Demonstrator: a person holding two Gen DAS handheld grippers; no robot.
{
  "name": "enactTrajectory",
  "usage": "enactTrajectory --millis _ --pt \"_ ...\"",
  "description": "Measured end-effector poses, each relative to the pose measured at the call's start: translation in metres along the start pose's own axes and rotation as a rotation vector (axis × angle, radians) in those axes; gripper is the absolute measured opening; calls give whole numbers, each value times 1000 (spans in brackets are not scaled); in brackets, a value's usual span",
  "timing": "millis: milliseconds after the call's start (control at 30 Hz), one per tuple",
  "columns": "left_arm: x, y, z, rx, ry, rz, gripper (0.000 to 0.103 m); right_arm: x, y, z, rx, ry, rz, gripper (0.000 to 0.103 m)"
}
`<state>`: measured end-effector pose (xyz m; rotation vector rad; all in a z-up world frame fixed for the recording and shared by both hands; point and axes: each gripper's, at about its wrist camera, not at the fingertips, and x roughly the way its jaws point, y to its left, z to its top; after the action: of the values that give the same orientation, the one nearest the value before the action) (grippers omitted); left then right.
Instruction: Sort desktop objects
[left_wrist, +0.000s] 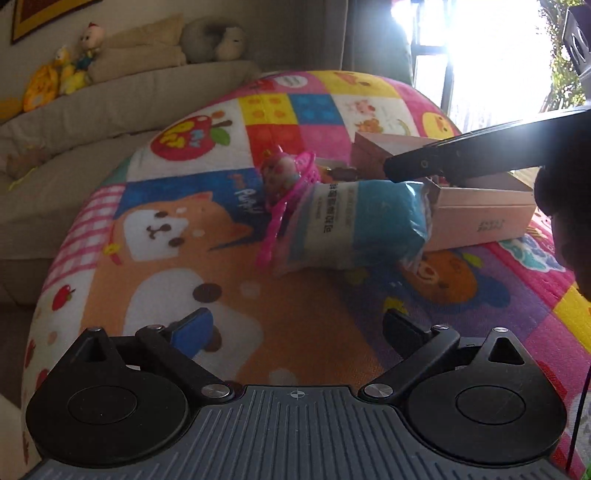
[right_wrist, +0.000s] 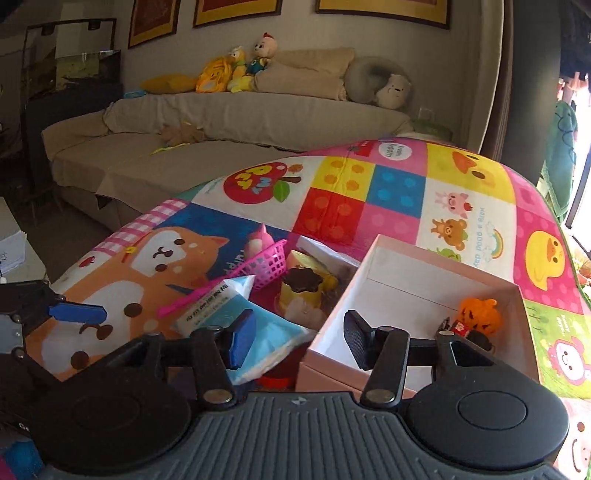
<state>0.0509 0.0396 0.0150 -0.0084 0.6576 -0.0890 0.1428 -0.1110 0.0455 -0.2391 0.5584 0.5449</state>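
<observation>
Beige sofa (right_wrist: 236, 122) along the far wall, plush toys (right_wrist: 240, 70) lined on its back; framed pictures above; bright window at far right.

Patchwork play mat (left_wrist: 207, 229) covering the work surface: cartoon dog panel near left, apple panel beyond it, coloured squares at centre far. Its left and far edges fall away toward the sofa. Bare mat lies over the dog panel, near and left of the objects.

Pink box (right_wrist: 417, 291), open-topped, right of centre, white inside. An orange pumpkin toy (right_wrist: 480, 315) and a small dark red item sit in its right corner; the rest of its floor is bare.

Blue-and-white tissue pack (left_wrist: 362, 225) lying flat on the mat, touching the box's left wall.

Pink plastic basket (right_wrist: 269, 264), tilted, just beyond the pack, a pink figure (left_wrist: 279, 171) beside it. Yellow pudding toy (right_wrist: 301, 291) with a brown top between basket and box.

Left gripper (left_wrist: 295, 328): jaws wide apart, nothing between them, over bare dog panel; tissue pack ahead, apart from its fingertips.

Right gripper (right_wrist: 299, 339): jaws partly apart, clamping nothing. Blue pad (right_wrist: 242, 338) above the near end of the tissue pack, black pad above the box's near left corner; contact cannot be told.
</observation>
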Motion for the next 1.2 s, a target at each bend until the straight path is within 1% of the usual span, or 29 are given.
enactTrajectory --millis 100,200,267,300,333,367,400,433,467,500,567,600,633,667,733,767,867,933,1000,1133,1200 --pt "-7 6 -4 -15 2 -24 102 22 9 12 21 18 28 53" --pt "-15 7 -8 -19 -3 -46 103 46 13 14 54 77 59 53" --pt "-19 5 -11 -6 -3 -43 103 50 16 9 85 123 89 53" --pt "-19 4 -12 3 -1 -46 103 51 17 6 109 150 126 54" --pt "-20 3 -14 12 4 -52 103 49 17 2 161 197 203 56" --pt "-20 2 -14 18 6 -60 103 45 16 -3 209 235 302 56" --pt "-21 1 -15 23 6 -66 103 39 14 -7 250 255 410 56" --pt "-22 0 -16 27 5 -72 103 30 14 -10 267 247 460 56" --pt "-23 0 -16 26 1 -78 103 19 16 -13 253 218 443 56" --pt "-22 -1 -16 22 -2 -82 103 10 16 -14 224 186 392 56" --pt "-20 -2 -15 9 -5 -86 103 -4 23 -17 97 101 158 56" --pt "-19 -2 -15 2 -4 -85 103 -5 26 -19 48 81 72 56" --pt "-17 -3 -14 -4 -3 -83 103 -4 27 -22 0 69 -7 54" --pt "-16 -4 -14 -8 -1 -82 103 -1 28 -24 -26 68 -34 51" --pt "-16 -6 -14 -6 2 -80 103 9 31 -27 -66 92 -40 32" --pt "-17 -6 -15 -2 3 -77 103 14 34 -28 -84 96 -39 30" --pt "-19 -5 -15 3 9 -61 103 34 40 -31 -110 107 -42 29" --pt "-21 -2 -15 1 13 -46 103 48 38 -31 -85 135 -29 29" --pt "-23 1 -16 -5 17 -33 103 54 35 -33 -41 176 4 29" --pt "-23 5 -16 -29 30 -28 103 35 30 -43 6 209 89 29" --pt "-20 4 -15 -35 36 -32 103 20 24 -52 34 228 103 29"
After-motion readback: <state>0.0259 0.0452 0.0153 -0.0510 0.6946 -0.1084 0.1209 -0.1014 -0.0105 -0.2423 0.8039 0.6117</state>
